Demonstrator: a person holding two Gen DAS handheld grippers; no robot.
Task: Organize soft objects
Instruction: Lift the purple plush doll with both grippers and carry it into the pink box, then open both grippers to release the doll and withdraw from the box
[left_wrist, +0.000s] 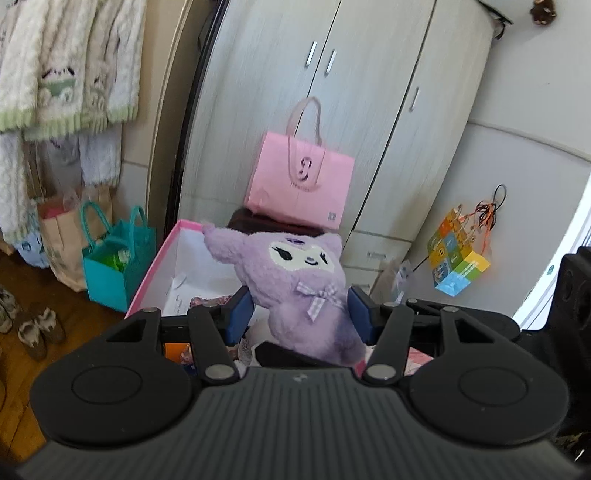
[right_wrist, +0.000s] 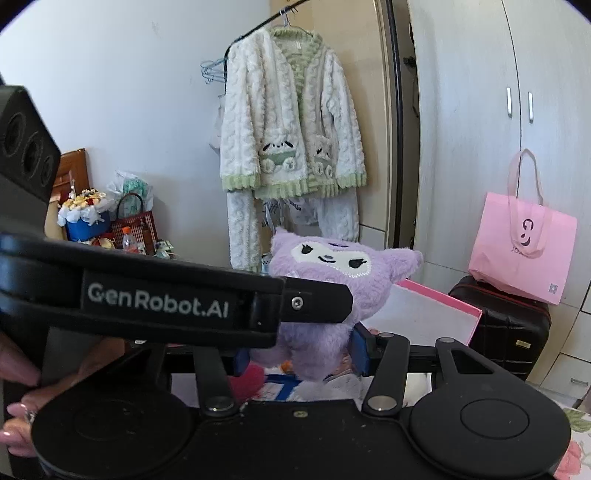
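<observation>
A purple plush toy (left_wrist: 295, 284) with a white face and a checked bow is held upright above an open pink box (left_wrist: 162, 258). My left gripper (left_wrist: 300, 314) has its blue pads against both sides of the plush body. In the right wrist view the same plush (right_wrist: 332, 280) sits between my right gripper's (right_wrist: 301, 354) blue pads, which press its lower body. The left gripper's black body (right_wrist: 177, 299) crosses in front of the right camera and hides the plush's left side. The pink box (right_wrist: 424, 314) lies behind the plush.
A pink tote bag (left_wrist: 301, 181) sits on a dark suitcase (right_wrist: 506, 325) against the grey wardrobe (left_wrist: 369, 92). A teal bag (left_wrist: 114, 266) and slippers (left_wrist: 33, 328) are on the wooden floor at left. A fuzzy white cardigan (right_wrist: 291, 122) hangs on a rack. A coloured cube (left_wrist: 458, 258) hangs at right.
</observation>
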